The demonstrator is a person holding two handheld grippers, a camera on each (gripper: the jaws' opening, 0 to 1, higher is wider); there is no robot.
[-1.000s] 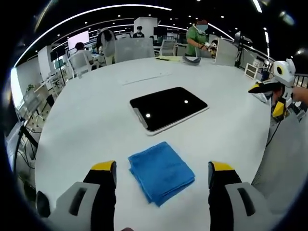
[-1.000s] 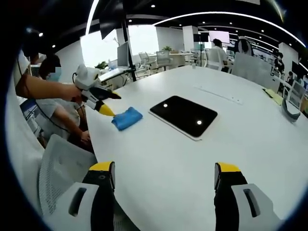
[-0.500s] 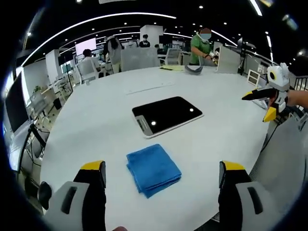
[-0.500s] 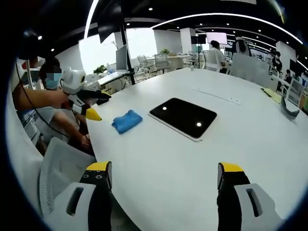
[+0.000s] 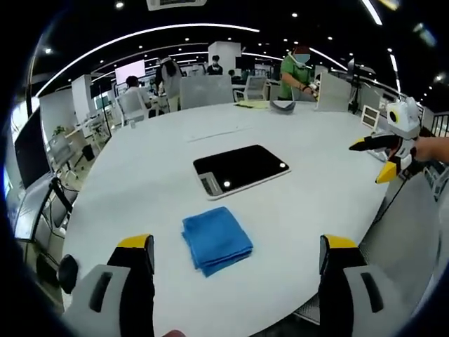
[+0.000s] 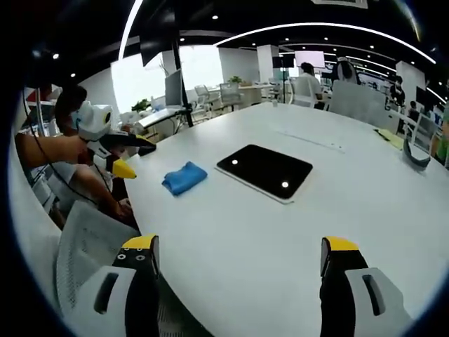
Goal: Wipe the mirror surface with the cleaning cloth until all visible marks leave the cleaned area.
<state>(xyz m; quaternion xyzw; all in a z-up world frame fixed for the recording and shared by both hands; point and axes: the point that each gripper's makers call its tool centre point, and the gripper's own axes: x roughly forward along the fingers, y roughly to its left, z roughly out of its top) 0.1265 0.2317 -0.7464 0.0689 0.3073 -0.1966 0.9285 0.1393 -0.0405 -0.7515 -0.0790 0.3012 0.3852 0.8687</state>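
The mirror (image 5: 240,168) lies flat on the big white table (image 5: 140,175), about in the middle of the near part, well inside from every edge. It is a dark rectangle with a pale frame, and small bright spots of ceiling lamps show on its surface. In the right gripper view the mirror (image 6: 265,170) shows the same dark face with two bright spots.

The cleaning cloth (image 5: 216,239) is blue and folded. It lies on the table between the mirror and the near edge, near the mirror but not touching it. In the right gripper view the cloth (image 6: 184,177) is close to the table edge where the person sits.

The left gripper (image 5: 237,270) has its jaws wide apart and holds nothing; it is over the near edge of the table, apart from the cloth. In the right gripper view the left gripper (image 6: 130,156) is just beside the table edge, near the cloth, with its jaws parted.

The right gripper (image 6: 240,270) also has its jaws wide and holds nothing. In the left gripper view the right gripper (image 5: 377,159) is at the far right edge of the table, held by a hand (image 5: 429,148).

Behind the table stand chairs (image 5: 203,90), and some people are at the far desks.
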